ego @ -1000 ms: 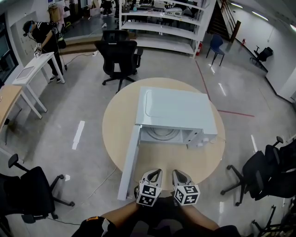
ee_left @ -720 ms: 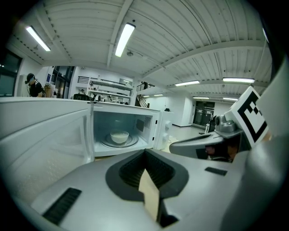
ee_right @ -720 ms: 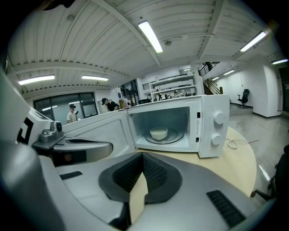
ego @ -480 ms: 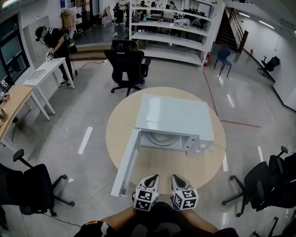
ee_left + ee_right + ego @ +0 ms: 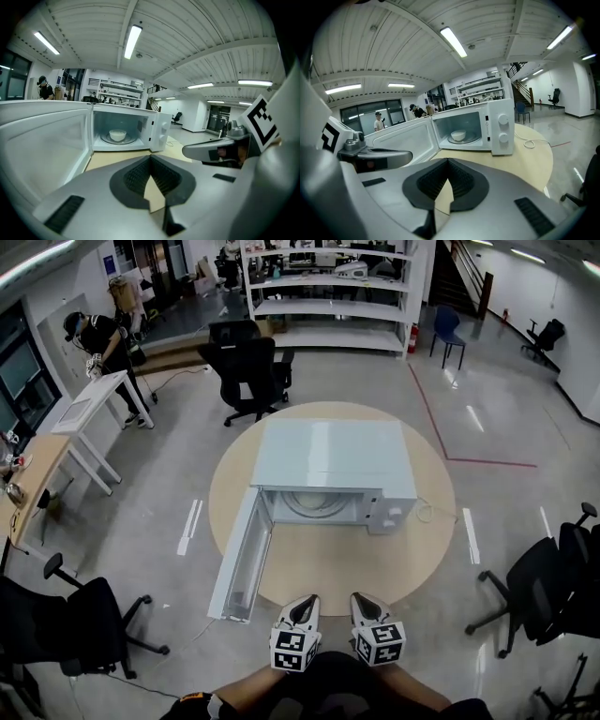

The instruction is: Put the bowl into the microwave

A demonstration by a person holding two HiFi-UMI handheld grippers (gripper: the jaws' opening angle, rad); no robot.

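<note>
The white bowl (image 5: 117,135) sits on the turntable (image 5: 471,139) inside the microwave (image 5: 328,460). The microwave's door (image 5: 239,554) is swung wide open to the left over the round wooden surface (image 5: 328,568). The left claw (image 5: 150,157) and the right claw (image 5: 448,160) are both clenched with nothing between their jaws, side by side at the surface's near edge, well apart from the microwave.

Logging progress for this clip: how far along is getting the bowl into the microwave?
Done: the white bowl sits inside the microwave, on its turntable. In hand: nothing; the left gripper and right gripper are both shut and empty, well short of the microwave. Left: perhaps only closing the open door, if that's wanted.
</note>
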